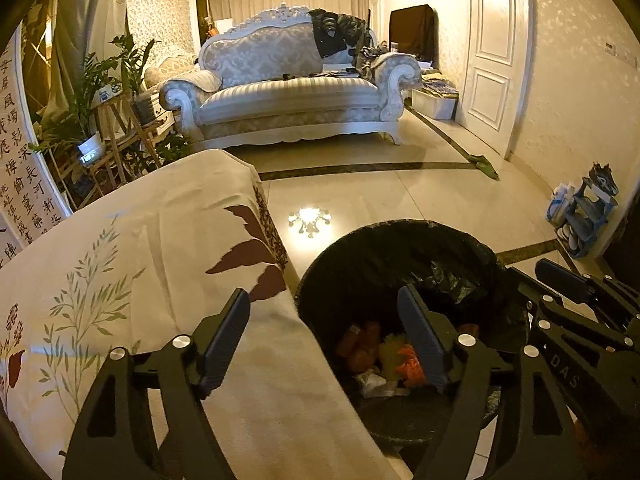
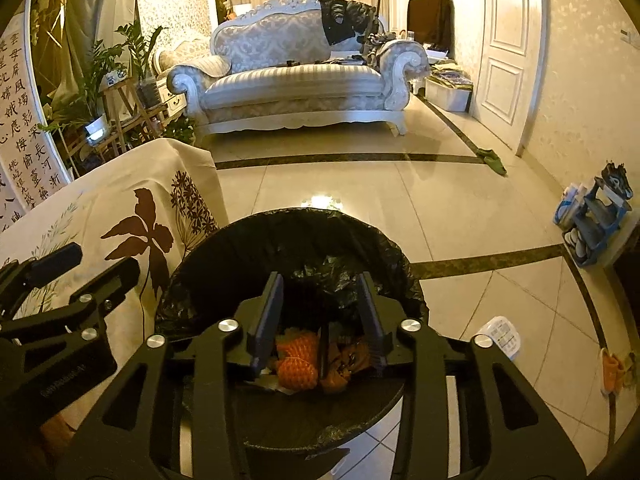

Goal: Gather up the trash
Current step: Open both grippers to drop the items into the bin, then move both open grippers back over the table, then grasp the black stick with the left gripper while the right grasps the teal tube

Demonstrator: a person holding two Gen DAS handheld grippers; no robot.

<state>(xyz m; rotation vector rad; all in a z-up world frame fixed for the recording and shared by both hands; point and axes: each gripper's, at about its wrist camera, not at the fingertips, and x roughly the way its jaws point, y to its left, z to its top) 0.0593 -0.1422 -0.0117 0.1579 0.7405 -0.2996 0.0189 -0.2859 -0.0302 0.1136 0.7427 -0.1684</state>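
- bin (image 2: 224,264): black-lined, stands on the tiled floor just beside the clothed table (image 1: 132,248); it already holds trash (image 2: 298,364), among it an orange net, orange wrappers and white paper, so part of the collecting appears done
- right gripper (image 2: 318,320): poised over the bin mouth, jaws moderately apart with nothing between them; the orange net lies below in the bin, not gripped
- left gripper (image 1: 324,340): jaws wide apart and bare, straddling the table edge and the bin rim; one finger over the cloth, the other over the bin
- table: the visible part of the cloth shows no loose trash
- floor (image 2: 460,216): a white packet (image 2: 502,336) and an orange scrap (image 2: 612,368) lie on the tiles to the right of the bin, apart from it; if these are trash, they remain to be picked up
- judged stage: late, between a drop and the next pick; whether more trash lies out of view cannot be told
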